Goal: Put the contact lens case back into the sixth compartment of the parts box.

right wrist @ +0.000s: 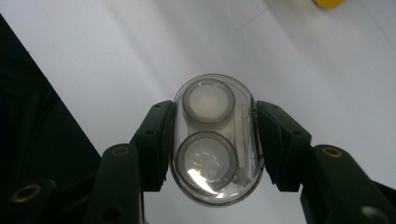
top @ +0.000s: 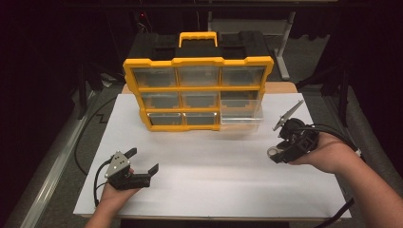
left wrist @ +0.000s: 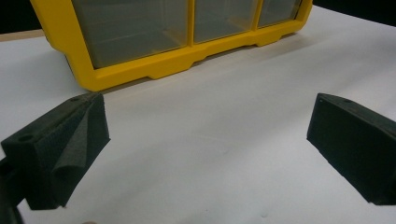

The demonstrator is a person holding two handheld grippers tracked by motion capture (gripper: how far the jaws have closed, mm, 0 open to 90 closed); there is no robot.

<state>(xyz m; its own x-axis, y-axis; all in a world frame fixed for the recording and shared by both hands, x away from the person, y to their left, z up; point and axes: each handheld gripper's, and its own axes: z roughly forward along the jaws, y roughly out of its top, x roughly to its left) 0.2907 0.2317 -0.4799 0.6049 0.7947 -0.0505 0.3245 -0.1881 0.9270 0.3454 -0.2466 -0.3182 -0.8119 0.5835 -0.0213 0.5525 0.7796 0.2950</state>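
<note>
Currently the right claw (right wrist: 212, 140) is gripping a small clear oval case (right wrist: 215, 140) across its narrow sides, both black pads pressing flat on the plastic. Inside the case two round white-and-grey discs are sitting one above the other. In the right gripper view the case is filling the centre of the frame, hanging above the white surface (right wrist: 116, 51), with a scrap of yellow at the top right edge. In the high view the right claw (top: 275, 153) is sitting at the right of the frame, the person's right hand (top: 328, 152) wrapped round its body, and the case (top: 274, 152) is showing as a small pale ring at its tip, pointing toward the middle of the frame.

The left claw (top: 142, 161) is lying at the lower left of the high view, gaping wide with nothing between its jaws, the left hand (top: 116, 190) holding it low over the white surface (top: 214, 166). In the left gripper view the two pads are standing far apart at the frame's lower corners, bare surface between them.

A yellow organiser (top: 197, 92) with clear-fronted drawers is standing upright in the upper centre of the high view. One clear drawer (top: 241, 116), at its lower right, is jutting out toward the viewer. The organiser's bottom edge (left wrist: 187, 65) is crossing the top of the left gripper view.
</note>
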